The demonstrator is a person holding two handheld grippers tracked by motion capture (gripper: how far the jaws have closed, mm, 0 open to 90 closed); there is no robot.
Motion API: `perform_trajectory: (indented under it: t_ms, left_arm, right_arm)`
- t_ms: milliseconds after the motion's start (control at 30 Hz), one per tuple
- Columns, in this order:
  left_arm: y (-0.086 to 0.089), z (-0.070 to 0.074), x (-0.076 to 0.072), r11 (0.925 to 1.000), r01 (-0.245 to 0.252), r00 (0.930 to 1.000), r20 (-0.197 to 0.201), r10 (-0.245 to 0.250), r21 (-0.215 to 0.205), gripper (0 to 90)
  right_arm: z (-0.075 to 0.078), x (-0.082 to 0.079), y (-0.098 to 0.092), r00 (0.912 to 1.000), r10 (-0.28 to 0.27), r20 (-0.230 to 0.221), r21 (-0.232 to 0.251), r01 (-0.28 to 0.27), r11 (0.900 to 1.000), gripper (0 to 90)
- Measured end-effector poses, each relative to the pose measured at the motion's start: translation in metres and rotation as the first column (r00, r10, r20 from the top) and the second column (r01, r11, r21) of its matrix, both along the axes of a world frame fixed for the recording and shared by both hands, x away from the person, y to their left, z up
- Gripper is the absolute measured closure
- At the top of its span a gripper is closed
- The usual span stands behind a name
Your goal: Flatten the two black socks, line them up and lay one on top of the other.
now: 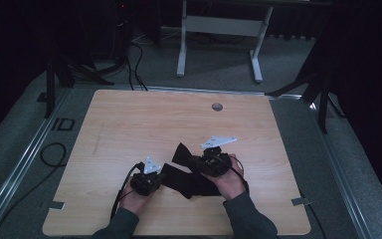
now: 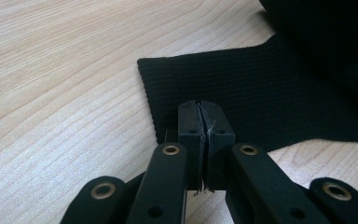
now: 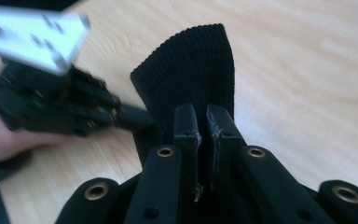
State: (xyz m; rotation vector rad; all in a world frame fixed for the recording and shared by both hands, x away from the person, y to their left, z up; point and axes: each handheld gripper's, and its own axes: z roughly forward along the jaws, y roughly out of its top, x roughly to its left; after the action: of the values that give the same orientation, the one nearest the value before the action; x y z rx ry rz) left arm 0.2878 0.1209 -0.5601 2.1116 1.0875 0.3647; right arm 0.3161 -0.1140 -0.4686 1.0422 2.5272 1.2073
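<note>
A black ribbed knit cloth lies on the near middle of the wooden table, between the person's two hands. The left claw sits at the cloth's left end, low over the table; in the left gripper view its jaws are clenched on the near edge of the ribbed fabric, with threads of it showing in the seam between the pads, and the rest of the cloth lies flat on the wood beyond them. The right claw is to the right and slightly farther away, and it grasps the other end of the cloth, which is lifted off the table: in the high view a flap of the cloth stands up just left of the claw's body, and in the right gripper view the ribbed fabric rises from between the closed jaws and curls over. The left claw shows at the left of that view, with its grey plate blurred above it.
</note>
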Motion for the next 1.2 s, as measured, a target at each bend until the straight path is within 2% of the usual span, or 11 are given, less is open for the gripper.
perform_trajectory:
  t_ms: [133,200,367,433,533,667,800,833,1200]
  left_arm:
    - [-0.001,0.0,-0.001,1.0,0.0,1.0,0.001,0.0,-0.005,87.9]
    - [-0.001,0.0,-0.001,1.0,0.002,1.0,-0.002,-0.002,-0.009,87.7]
    - [0.002,0.0,-0.001,0.9989,0.01,0.9996,-0.026,-0.011,-0.046,86.0]
    - [0.004,0.002,-0.001,0.9987,0.012,0.9996,-0.026,-0.013,-0.05,85.3]
    - [0.011,0.008,-0.003,0.9988,-0.016,0.9999,-0.001,0.016,-0.047,84.9]
    - [0.019,0.008,0.0,0.9985,-0.049,0.9987,-0.012,0.048,-0.025,85.7]
    - [0.018,0.005,0.001,0.9981,-0.061,0.9978,-0.027,0.061,-0.002,89.6]
    - [0.016,0.003,0.002,0.9976,-0.068,0.9971,-0.032,0.068,0.017,89.6]
    - [0.014,0.002,0.001,0.9974,-0.069,0.9969,-0.036,0.07,0.02,90.0]
  right_arm:
    - [-0.022,-0.002,0.01,0.9986,-0.009,-0.051,-0.01,0.008,1.0,83.8]
    - [-0.031,-0.002,0.016,0.9977,-0.018,-0.065,-0.031,0.016,0.999,83.8]
    - [-0.047,-0.002,0.028,0.9948,-0.011,-0.101,-0.058,0.005,0.998,83.8]
    - [-0.05,-0.001,0.031,0.994,-0.014,-0.108,-0.061,0.007,0.998,83.8]
    - [-0.051,0.0,0.033,0.9931,-0.016,-0.116,-0.058,0.009,0.998,83.8]
    - [-0.051,0.0,0.035,0.9923,-0.015,-0.123,-0.061,0.007,0.998,83.8]
    - [-0.052,0.001,0.037,0.992,-0.012,-0.126,-0.067,0.004,0.998,83.8]
    - [-0.053,0.001,0.038,0.9918,-0.013,-0.127,-0.069,0.005,0.998,83.8]
    - [-0.069,0.002,0.053,0.9852,-0.011,-0.171,-0.111,-0.008,0.994,83.5]
